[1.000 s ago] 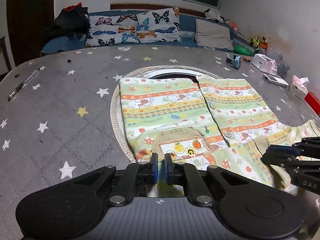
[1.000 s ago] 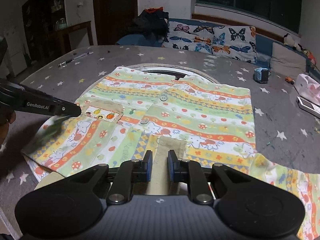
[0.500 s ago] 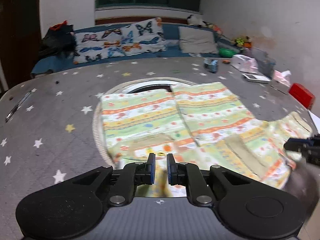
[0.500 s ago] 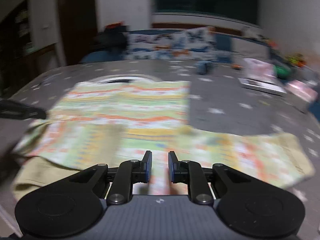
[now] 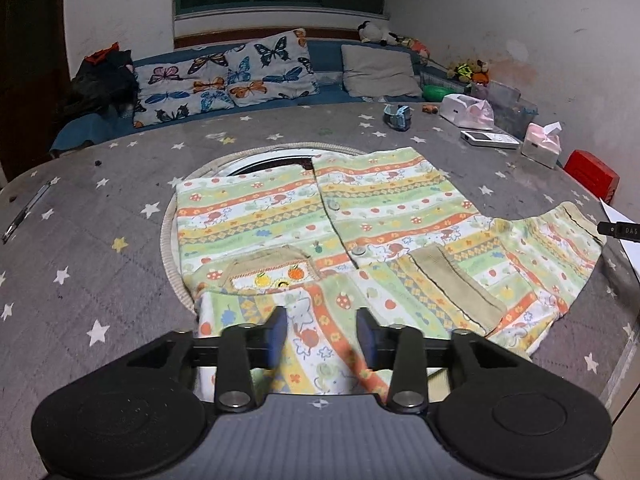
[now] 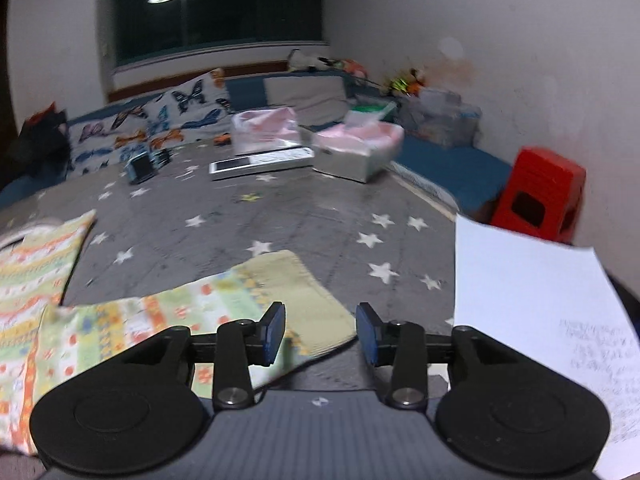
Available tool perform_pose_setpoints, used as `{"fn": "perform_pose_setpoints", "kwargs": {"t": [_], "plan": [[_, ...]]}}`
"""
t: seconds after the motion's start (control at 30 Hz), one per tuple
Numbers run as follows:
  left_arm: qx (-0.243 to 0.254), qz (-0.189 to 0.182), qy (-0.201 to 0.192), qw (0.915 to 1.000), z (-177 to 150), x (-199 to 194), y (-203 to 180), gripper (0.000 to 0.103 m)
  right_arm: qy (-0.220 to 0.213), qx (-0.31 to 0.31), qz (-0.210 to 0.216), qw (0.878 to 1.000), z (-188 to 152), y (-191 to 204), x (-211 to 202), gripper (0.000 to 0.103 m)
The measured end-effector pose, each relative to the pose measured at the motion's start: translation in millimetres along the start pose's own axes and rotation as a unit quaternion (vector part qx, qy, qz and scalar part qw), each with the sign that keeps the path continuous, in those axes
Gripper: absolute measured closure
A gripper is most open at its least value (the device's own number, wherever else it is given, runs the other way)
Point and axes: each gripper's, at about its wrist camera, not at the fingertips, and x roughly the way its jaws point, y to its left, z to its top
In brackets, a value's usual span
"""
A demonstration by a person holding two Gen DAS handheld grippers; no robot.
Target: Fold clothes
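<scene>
- Left wrist view: the left gripper is seen with its blue-padded fingers spread apart and released; nothing is clamped between them.
- Directly beyond and beneath these fingers, a folded-over sleeve of the striped garment is laid flat.
- The garment is spread on the grey star-patterned counter, partly over a round rimmed opening. Its buttoned front faces up, and a fruit-print pocket is seen just ahead of the fingers.
- The other sleeve is extended toward the right edge, where a dark tip of the right gripper is visible close beside the cuff.
- Right wrist view (blurred): the right gripper is likewise shown released, its fingers held wide apart and empty.
- A beige sleeve cuff lies on the counter just ahead of and below the left-hand finger; contact cannot be determined.
- A white sheet of paper lies to the right, at the counter edge.
- A red stool stands beyond the counter.
</scene>
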Motion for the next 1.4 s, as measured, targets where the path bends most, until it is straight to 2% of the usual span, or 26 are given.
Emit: {"fn": "perform_pose_setpoints", "kwargs": {"t": [0.13, 0.3, 0.37, 0.43, 0.47, 0.6, 0.83, 0.97, 1.1, 1.4], "plan": [[-0.002, 0.005, 0.008, 1.0, -4, 2, 1, 0.061, 0.01, 0.027, 0.004, 1.0, -3, -8, 14, 0.064], [-0.003, 0.01, 0.014, 0.9998, -7, 4, 1, 0.06, 0.01, 0.022, 0.004, 1.0, -10, -5, 19, 0.064], [-0.006, 0.01, 0.015, 0.9998, -7, 4, 2, 0.06, 0.009, 0.017, 0.005, 1.0, -10, -2, 19, 0.072], [-0.008, 0.011, 0.015, 0.9998, -8, 4, 2, 0.06, 0.009, 0.019, 0.015, 1.0, -10, 0, 16, 0.093], [-0.008, 0.01, 0.014, 0.9998, -8, 3, 2, 0.06, 0.008, 0.022, 0.019, 1.0, -9, 2, 15, 0.096], [-0.008, 0.012, 0.009, 0.9999, -9, 0, 3, 0.057, -0.011, 0.02, 0.034, 0.999, -6, 14, 0, 0.097], [-0.016, 0.012, 0.006, 0.9998, -12, -3, 9, 0.056, -0.055, -0.008, 0.119, 0.991, 19, 54, -50, 0.097], [-0.021, 0.013, 0.001, 0.9997, -15, -7, 13, 0.054, -0.068, -0.032, 0.18, 0.981, 35, 86, -71, 0.097], [-0.032, 0.017, -0.003, 0.9994, -19, -12, 21, 0.053, -0.066, -0.067, 0.25, 0.964, 47, 132, -87, 0.097], [-0.059, 0.027, -0.014, 0.9978, -29, -25, 42, 0.051, -0.054, -0.16, 0.347, 0.922, 37, 235, -107, 0.097]]}}
